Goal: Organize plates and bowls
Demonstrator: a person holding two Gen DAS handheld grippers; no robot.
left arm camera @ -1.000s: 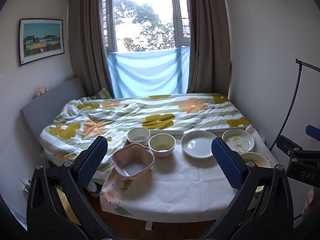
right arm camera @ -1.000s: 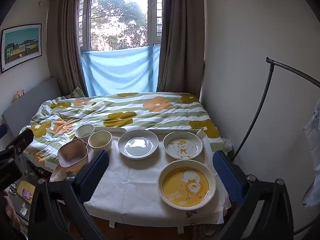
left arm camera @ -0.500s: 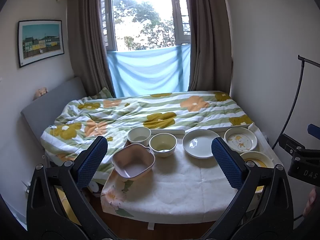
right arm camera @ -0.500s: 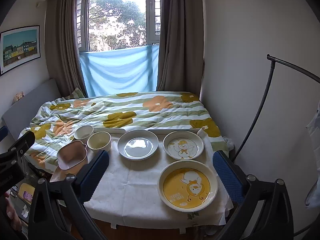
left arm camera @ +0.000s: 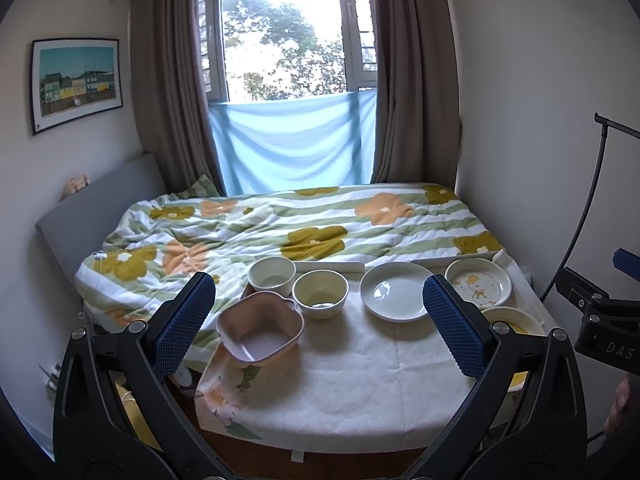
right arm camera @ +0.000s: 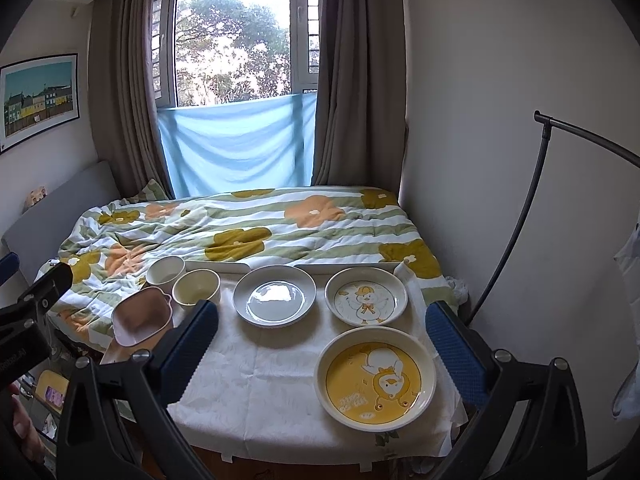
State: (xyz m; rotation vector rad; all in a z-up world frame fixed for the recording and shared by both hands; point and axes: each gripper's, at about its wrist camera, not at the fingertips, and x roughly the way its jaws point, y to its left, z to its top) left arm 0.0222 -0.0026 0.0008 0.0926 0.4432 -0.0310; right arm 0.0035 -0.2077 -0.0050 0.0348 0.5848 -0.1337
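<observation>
On a white-clothed table stand a pink square bowl, two cream round bowls, a plain white plate, a white duck plate and a large yellow duck plate. My left gripper is open and empty, held above the table's near edge. My right gripper is open and empty, near the yellow plate.
A bed with a flowered quilt lies right behind the table. A white wall and a black bent stand are at the right. A curtained window is at the back.
Both grippers have drifted slightly back and up, so the view is a little wider. No dish has moved.
</observation>
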